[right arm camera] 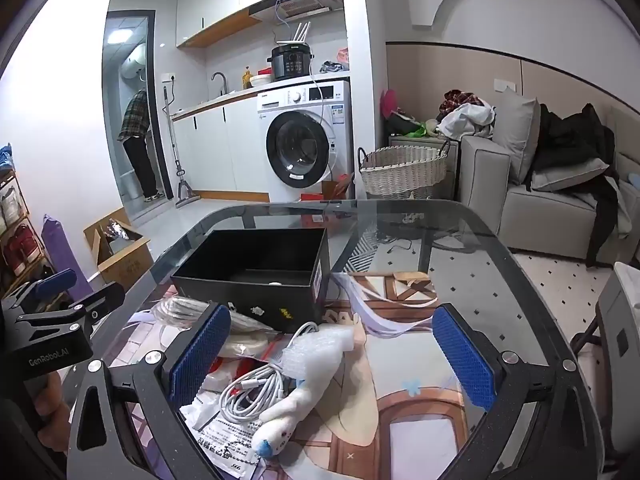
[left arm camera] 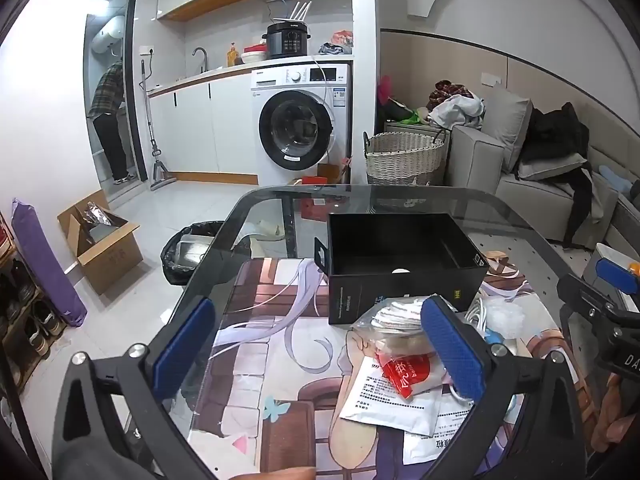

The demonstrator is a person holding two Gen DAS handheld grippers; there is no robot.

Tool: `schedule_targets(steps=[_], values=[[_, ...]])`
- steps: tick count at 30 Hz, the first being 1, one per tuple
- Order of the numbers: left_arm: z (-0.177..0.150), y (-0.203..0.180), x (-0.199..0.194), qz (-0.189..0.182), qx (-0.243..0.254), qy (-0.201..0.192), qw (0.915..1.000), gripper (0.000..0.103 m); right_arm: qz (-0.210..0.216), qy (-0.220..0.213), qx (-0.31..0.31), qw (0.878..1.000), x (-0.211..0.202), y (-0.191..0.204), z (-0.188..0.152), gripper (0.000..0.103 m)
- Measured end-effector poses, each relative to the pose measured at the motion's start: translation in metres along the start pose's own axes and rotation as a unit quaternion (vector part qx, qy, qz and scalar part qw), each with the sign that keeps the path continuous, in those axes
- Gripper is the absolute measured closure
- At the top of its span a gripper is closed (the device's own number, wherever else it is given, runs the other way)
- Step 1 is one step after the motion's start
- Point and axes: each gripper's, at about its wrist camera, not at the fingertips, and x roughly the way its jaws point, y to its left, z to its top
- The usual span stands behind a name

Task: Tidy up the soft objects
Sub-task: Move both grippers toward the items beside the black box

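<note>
An open black box (left arm camera: 400,256) (right arm camera: 260,276) stands on the glass table. In front of it lies a pile: a clear bag of white pads (left arm camera: 394,320), a red-and-white packet (left arm camera: 408,372), white sachets (left arm camera: 384,396), a coiled white cable (right arm camera: 252,394), bubble wrap (right arm camera: 320,350) and a white plush toy (right arm camera: 288,420). My left gripper (left arm camera: 316,346) is open, its right finger over the pile. My right gripper (right arm camera: 332,356) is open, held above the plush toy and cable. Each gripper shows at the edge of the other's view.
A printed mat (left arm camera: 280,360) covers the near part of the glass table (right arm camera: 460,240). Beyond are a wicker basket (left arm camera: 404,158), a grey sofa (left arm camera: 532,184) with clothes, a washing machine (left arm camera: 300,124), a bin (left arm camera: 192,252) and a cardboard box (left arm camera: 104,240).
</note>
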Motion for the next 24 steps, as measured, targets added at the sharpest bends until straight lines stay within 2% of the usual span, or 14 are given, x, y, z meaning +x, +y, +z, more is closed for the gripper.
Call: schedule_targets(steps=[9,11,24], values=[[0.005,-0.006,-0.008,0.005,0.014,-0.014,0.9998,0.000,0.000,0.005,-0.005,1.000,0.004,0.000,0.001,0.000],[0.004,-0.003,-0.009,0.001,0.011,-0.016,0.9998,0.000,0.000,-0.005,-0.002,1.000,-0.006,0.001,0.003,0.000],[0.001,-0.001,-0.005,0.003,0.006,-0.013,0.9999,0.000,-0.001,-0.008,-0.006,1.000,-0.008,0.006,-0.001,0.000]])
